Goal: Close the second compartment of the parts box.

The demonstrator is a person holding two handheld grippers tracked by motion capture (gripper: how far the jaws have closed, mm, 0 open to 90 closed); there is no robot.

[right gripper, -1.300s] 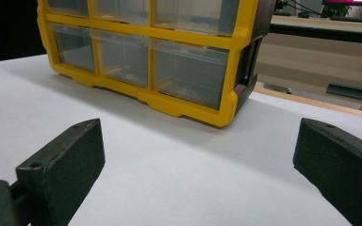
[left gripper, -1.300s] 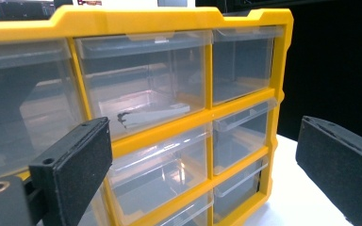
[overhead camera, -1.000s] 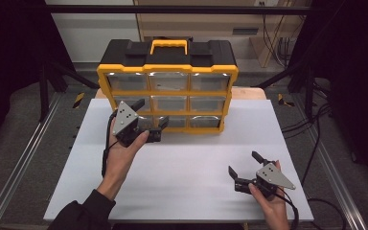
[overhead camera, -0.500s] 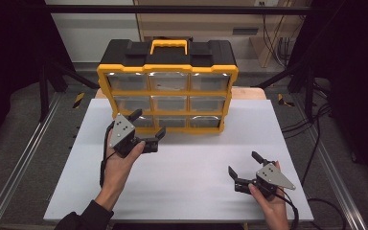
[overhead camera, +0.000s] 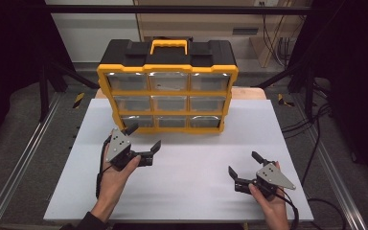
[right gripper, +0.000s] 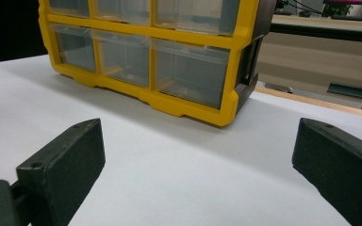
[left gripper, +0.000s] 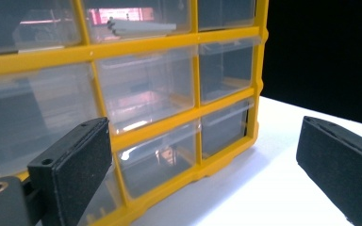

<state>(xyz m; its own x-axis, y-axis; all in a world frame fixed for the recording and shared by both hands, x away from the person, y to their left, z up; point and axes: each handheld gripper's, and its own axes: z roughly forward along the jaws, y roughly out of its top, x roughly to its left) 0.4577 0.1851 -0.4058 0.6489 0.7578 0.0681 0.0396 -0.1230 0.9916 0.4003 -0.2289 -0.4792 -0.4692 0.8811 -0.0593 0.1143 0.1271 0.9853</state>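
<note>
A yellow-framed organiser cabinet (overhead camera: 167,91) with a black top and a yellow carry handle (overhead camera: 169,45) stands upright at the far middle of the table (overhead camera: 191,191), which is covered by a smooth, matt white sheet. Its front is a three-by-three grid of clear, glossy plastic drawers set in hard moulded yellow bars, and that front faces the person. The cabinet's long axis runs left to right across the table, parallel to the near edge.

The left gripper (overhead camera: 143,139) hangs just in front of the cabinet's lower left corner, its jaws spread wide and holding nothing; one jaw tip lies close to the bottom-left drawer (overhead camera: 135,120), though whether it touches cannot be told. In the left gripper view the flat black jaw pads, finely grained like foam, frame the drawer fronts, and some pale flat parts (left gripper: 141,26) lie in an upper drawer.

The right gripper (overhead camera: 244,165) sits near the table's near right corner, well apart from the cabinet, jaws likewise parted and empty. In the right gripper view the cabinet's rounded lower right corner (right gripper: 226,115) rests on the sheet.

Bare white surface stretches between the two grippers and in front of the cabinet; strips stay free at its left and right sides.
</note>
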